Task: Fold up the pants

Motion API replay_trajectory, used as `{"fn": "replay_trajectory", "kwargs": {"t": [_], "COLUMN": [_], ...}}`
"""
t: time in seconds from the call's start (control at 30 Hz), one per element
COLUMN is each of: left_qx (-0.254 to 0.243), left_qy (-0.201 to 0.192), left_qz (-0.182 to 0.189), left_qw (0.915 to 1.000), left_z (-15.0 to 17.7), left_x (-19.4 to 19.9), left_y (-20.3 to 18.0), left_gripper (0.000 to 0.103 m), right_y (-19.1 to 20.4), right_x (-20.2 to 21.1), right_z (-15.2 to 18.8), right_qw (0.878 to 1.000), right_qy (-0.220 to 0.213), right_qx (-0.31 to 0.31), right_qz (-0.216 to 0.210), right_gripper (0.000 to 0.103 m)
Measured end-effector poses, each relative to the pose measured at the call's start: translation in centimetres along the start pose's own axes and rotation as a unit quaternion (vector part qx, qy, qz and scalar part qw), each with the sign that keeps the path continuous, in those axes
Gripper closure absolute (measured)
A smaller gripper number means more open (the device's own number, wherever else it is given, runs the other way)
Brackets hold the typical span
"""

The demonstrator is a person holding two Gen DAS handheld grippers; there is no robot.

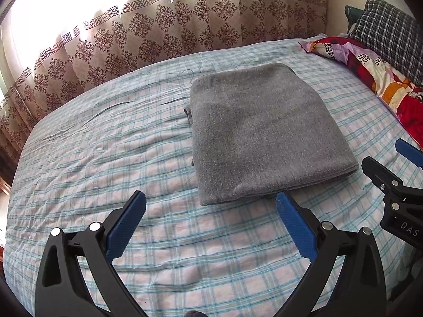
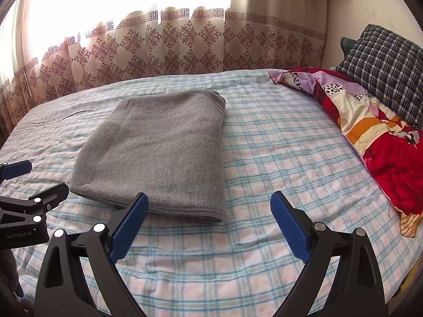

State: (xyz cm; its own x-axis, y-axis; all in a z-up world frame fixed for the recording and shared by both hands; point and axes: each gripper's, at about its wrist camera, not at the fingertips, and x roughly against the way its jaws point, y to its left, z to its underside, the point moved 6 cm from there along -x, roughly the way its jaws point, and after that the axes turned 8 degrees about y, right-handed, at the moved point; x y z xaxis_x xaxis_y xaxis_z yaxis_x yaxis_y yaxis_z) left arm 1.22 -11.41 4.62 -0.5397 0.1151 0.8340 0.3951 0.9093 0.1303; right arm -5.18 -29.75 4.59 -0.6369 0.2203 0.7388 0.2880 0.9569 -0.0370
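We judged the folding finished: the grey knitted pants [image 1: 267,132] lay squared on the checked bed sheet [image 1: 105,158], both grippers' jaws wide, empty.

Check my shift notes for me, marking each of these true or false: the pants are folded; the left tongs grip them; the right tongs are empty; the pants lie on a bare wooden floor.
1. The grey pants lie folded in a flat stack. True.
2. The left tongs grip the pants. False: they stand open, short of the cloth.
3. The right tongs hold nothing. True.
4. The pants lie on a wooden floor. False: on the plaid bedsheet.
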Motion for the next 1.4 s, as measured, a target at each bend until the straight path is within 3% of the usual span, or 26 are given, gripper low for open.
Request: {"fn": "replay_trajectory", "kwargs": {"t": [0.27,0.47,1.4], "left_qx": [0.004,0.012,-0.004], "left_qy": [-0.013,-0.024,0.001], "left_qz": [-0.006,0.016,-0.030], "left_qw": [0.9999,0.9995,0.9996], "left_z": [-0.3,-0.8,-0.3], "left_x": [0.8,1.8,0.8], "left_y": [0.0,-0.1,-0.2], "left_gripper": [0.003,0.003,0.003], "right_y": [0.1,0.1,-0.2], "right_x": [0.0,0.0,-0.2], "right_z": [0.1,0.1,0.0], "right_qw": [1.000,1.000,1.000], "right_qy": [0.001,0.000,0.002], "right_qx": [0.000,0.000,0.002], "right_qz": [0.000,0.001,0.003], "right_gripper": [0.010,0.010,0.010]}}
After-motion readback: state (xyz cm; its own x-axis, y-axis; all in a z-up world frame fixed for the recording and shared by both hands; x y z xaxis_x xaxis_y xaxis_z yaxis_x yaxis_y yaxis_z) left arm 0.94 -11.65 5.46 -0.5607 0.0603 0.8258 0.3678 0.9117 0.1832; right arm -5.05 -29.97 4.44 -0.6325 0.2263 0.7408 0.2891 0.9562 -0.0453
